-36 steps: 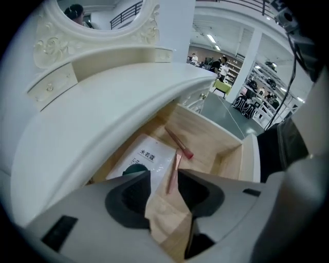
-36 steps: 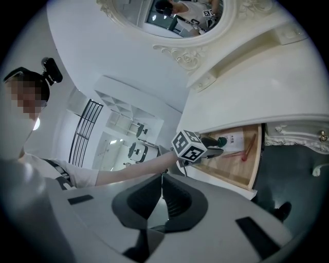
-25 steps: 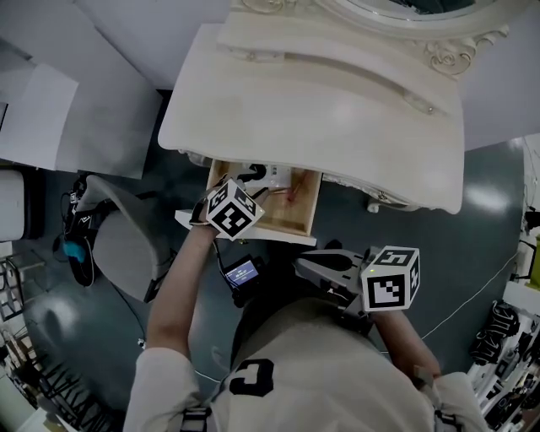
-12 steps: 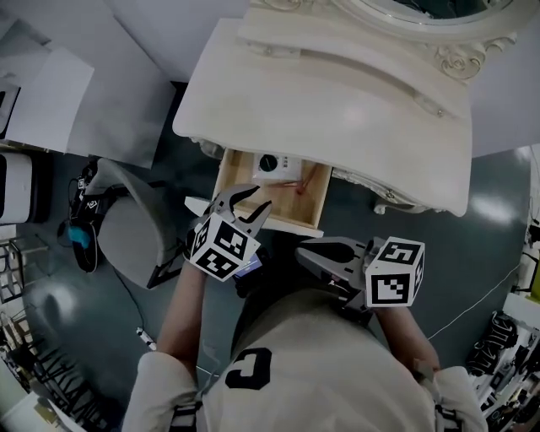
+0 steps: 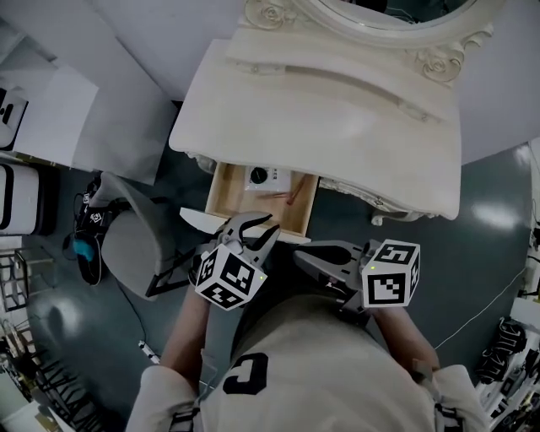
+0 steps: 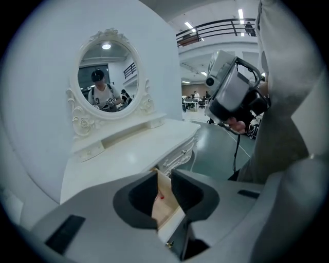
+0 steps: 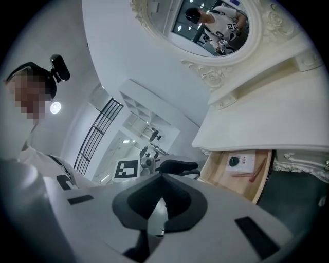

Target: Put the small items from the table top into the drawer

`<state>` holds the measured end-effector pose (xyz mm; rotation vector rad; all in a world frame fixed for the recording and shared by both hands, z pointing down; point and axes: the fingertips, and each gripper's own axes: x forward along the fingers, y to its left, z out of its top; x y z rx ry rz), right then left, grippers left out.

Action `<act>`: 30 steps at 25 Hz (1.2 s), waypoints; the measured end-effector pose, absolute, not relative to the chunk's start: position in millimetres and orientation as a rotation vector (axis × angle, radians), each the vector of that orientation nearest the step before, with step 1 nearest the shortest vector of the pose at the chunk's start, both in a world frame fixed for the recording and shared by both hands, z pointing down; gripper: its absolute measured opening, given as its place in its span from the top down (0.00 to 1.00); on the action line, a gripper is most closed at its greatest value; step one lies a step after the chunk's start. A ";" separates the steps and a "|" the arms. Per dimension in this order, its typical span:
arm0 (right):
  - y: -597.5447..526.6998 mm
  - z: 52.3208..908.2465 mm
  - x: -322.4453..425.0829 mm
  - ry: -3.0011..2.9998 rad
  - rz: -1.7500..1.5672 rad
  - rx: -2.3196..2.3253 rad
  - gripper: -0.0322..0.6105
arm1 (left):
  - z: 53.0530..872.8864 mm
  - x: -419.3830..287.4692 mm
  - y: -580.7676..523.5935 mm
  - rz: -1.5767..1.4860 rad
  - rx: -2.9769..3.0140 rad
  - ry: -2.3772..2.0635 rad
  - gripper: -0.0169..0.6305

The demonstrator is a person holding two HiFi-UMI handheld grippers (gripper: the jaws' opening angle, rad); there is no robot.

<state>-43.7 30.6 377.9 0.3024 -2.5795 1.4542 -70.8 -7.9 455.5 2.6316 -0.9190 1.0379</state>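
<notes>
The white dressing table (image 5: 337, 126) has its wooden drawer (image 5: 221, 191) pulled out at the front. Inside lie a white box with a black dial (image 5: 259, 176) and thin red sticks (image 5: 293, 193); the same box (image 7: 237, 161) and sticks (image 7: 252, 173) show in the right gripper view. My left gripper (image 5: 256, 229) hovers just outside the drawer's front edge. Its jaws have just been closing, a narrow gap remains, and nothing is between them (image 6: 164, 175). My right gripper (image 5: 299, 256) hangs to the right of it, below the drawer, shut and holding nothing (image 7: 160, 179).
An oval mirror (image 5: 380, 10) in a carved frame stands at the back of the table. A grey chair (image 5: 126, 245) sits left of the drawer, with a dark and blue item (image 5: 84, 240) on the floor beside it. A cable (image 5: 481, 295) runs across the floor at the right.
My left gripper has pulled back out of the drawer toward me and risen, and its jaws stand narrower. The right gripper has barely shifted.
</notes>
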 end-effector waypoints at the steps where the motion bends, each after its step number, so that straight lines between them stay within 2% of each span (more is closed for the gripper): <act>1: 30.7 376.3 -37.2 -2.587 1.464 0.313 0.90 | 451.1 -66.9 -7.6 1.031 2.634 -0.938 0.78; 4: 32.1 370.3 -17.5 -2.614 1.482 0.336 0.90 | 438.6 -55.0 -8.8 1.034 2.643 -1.007 0.86; 7: 36.3 363.6 -1.6 -2.648 1.473 0.345 0.90 | 429.7 -40.9 -6.8 1.055 2.656 -1.042 0.88; 21: 70.7 337.4 81.0 -2.804 1.450 0.422 0.90 | 397.8 34.7 32.7 1.001 2.704 -1.042 0.89; 30: 110.1 338.9 90.4 -2.812 1.424 0.304 0.90 | 388.2 54.6 77.6 0.915 2.644 -1.102 0.89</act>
